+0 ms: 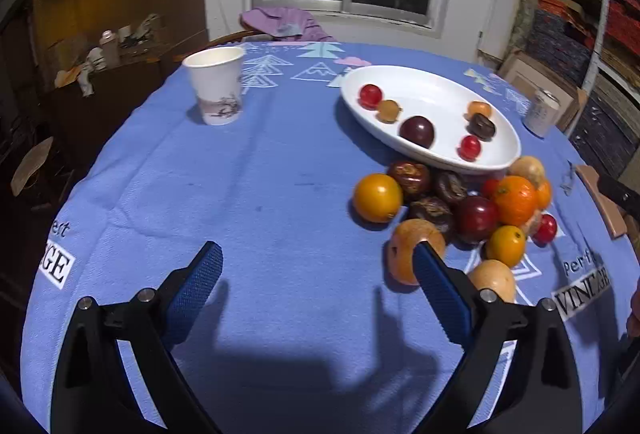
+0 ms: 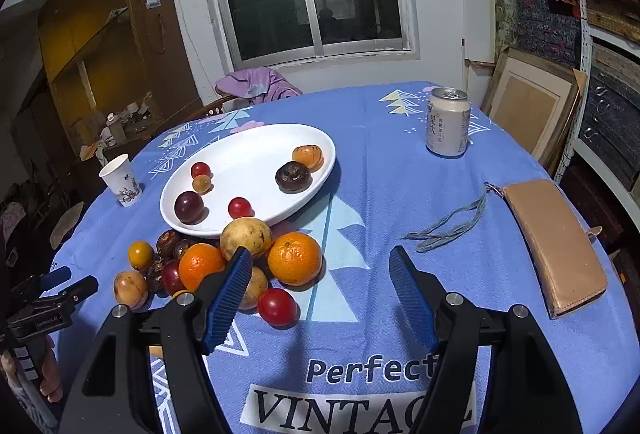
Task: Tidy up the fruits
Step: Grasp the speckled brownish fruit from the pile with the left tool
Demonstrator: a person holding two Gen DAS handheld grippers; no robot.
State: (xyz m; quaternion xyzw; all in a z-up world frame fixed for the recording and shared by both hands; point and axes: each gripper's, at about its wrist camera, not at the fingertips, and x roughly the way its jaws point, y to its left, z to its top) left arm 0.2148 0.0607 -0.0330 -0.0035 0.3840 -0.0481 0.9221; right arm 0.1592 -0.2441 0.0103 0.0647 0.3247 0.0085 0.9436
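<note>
A white oval plate (image 1: pixel 424 78) (image 2: pixel 256 150) on the blue tablecloth holds several small fruits, among them a dark plum (image 1: pixel 417 131) (image 2: pixel 189 207). A pile of loose fruit lies at its near rim: oranges (image 1: pixel 515 199) (image 2: pixel 295 258), a yellow-orange fruit (image 1: pixel 377 197), a red cherry tomato (image 2: pixel 277 307), dark brown fruits. My left gripper (image 1: pixel 318 266) is open and empty, left of the pile, its right finger in front of a tan fruit (image 1: pixel 404 246). My right gripper (image 2: pixel 320 274) is open and empty, just right of the pile.
A paper cup (image 1: pixel 218 86) (image 2: pixel 121 180) stands at the far left. A drink can (image 2: pixel 447 122) (image 1: pixel 541 113) stands far right. A tan wallet (image 2: pixel 556 242) with a strap lies at the right. The left gripper also shows at the left edge of the right wrist view (image 2: pixel 48 294).
</note>
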